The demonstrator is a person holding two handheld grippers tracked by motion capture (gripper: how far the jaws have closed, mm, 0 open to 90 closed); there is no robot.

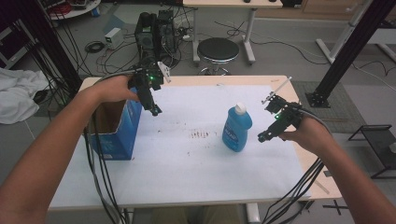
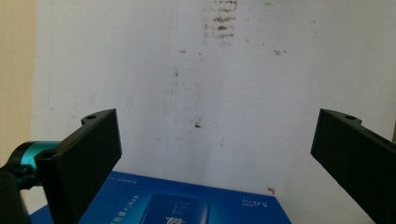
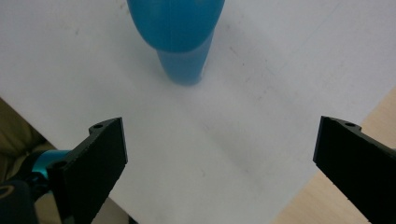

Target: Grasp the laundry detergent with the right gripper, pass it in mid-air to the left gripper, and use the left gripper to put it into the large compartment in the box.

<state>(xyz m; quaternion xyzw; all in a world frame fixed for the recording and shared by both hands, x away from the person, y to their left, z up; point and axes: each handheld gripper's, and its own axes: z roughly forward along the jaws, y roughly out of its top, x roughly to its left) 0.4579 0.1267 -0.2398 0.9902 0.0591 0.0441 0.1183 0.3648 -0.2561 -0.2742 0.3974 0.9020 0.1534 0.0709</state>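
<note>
Blue plastic, translucent: a detergent bottle with a white cap stands upright near the middle of the white paper sheet covering the table, seen from the high view. Just to its right hangs the right gripper, aimed at the bottle's lower body, apart from it. At the sheet's left edge stands an open blue cardboard box; the left gripper hovers above the box's far corner, touching nothing.

Left gripper view: both black jaws spread wide, nothing between them. Below lies the printed blue face of the box, beyond it bare stained sheet.

Right gripper view: jaws likewise fully parted and empty. The bottle sits ahead, centred between them but well short of their reach; bare sheet lies under the gap.

Step in hand, as I judge it: the approach to the bottle, no grasp yet made. Next move calls for advancing the right gripper until the bottle's body sits between the jaws, then closing squarely so the upright bottle is not tipped.
</note>
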